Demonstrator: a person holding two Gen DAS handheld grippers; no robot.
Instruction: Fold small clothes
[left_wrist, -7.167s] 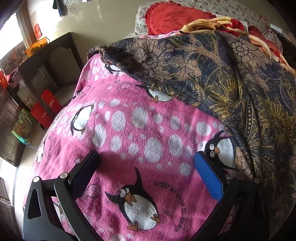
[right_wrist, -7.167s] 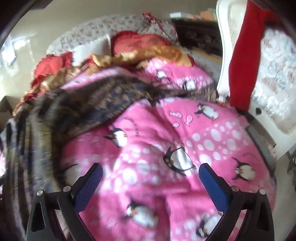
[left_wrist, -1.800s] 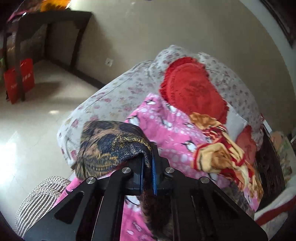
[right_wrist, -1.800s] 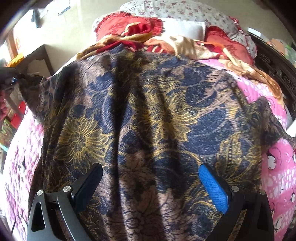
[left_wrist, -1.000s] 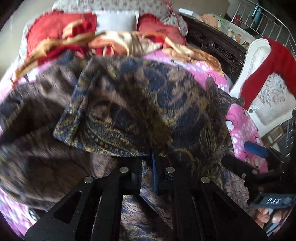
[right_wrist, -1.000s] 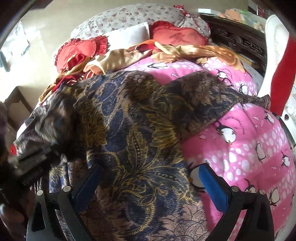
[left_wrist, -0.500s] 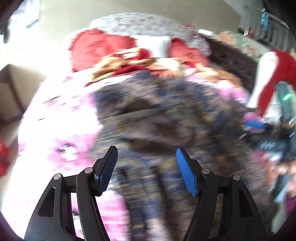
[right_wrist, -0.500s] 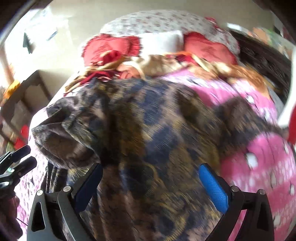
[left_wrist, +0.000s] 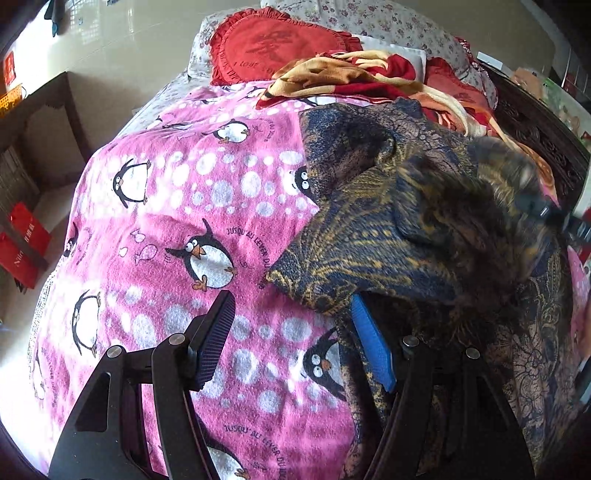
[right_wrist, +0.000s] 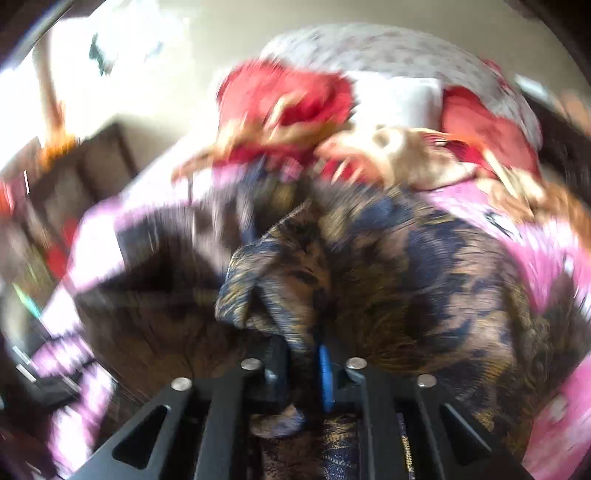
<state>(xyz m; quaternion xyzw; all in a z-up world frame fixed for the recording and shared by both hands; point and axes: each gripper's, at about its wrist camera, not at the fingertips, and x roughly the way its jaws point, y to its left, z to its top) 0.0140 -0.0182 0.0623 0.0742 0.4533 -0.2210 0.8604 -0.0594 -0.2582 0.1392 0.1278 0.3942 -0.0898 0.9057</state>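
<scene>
Right gripper (right_wrist: 301, 363): just clamped onto patterned garment (right_wrist: 388, 280). Left gripper (left_wrist: 295, 339): newly released, empty. Fold handed over; next crease pending.

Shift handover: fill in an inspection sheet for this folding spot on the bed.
Surface: pink penguin blanket, rumpled.
Job's things: dark floral garment, heaped on the blanket's right side, partly folded over.
Clutter: red cushion; red-and-gold cloth near the pillows.
Grippers: left gripper open, holding nothing; right gripper just closed, pinching a fold of the garment.
Cables: nothing seen.
Surroundings: dark side table; red bag on the floor.
</scene>
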